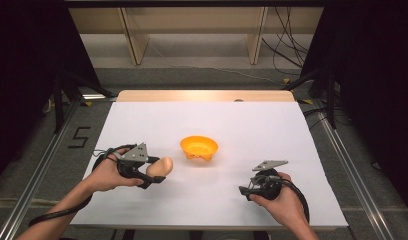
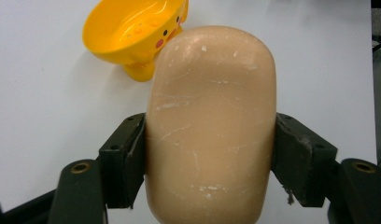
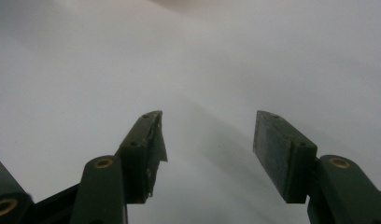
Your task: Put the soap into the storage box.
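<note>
While I hold this grip, these are the lines I work from, every place reckoned from the bowl.

Landmark: round yellow plastic bowl with a little duck face and a short foot (image 1: 199, 147), standing upright on the white table sheet (image 1: 252, 130).

Held thing: smooth tan oval bar, soap-like, scuffed with pale marks (image 2: 211, 126); it sits just to the near-left of the bowl, lifted clear of the sheet as far as I can judge, its long axis pointing toward the bowl.

Left gripper (image 1: 154, 172): its jaws are clamped on the bar's two long flanks, low on its rear half, so most of the bar sticks out forward.

Right gripper (image 3: 207, 154): parked well to the near-right of the bowl, jaws standing wide with nothing between them.

Step in hand: I read it as carrying the bar into the bowl.

How I'd do it well: keep the squeeze steady, since a smooth bar could slide; bring the nose over the rim before lowering; release only once it rests inside.

Risk: nudging the light bowl's rim and tipping it.
</note>
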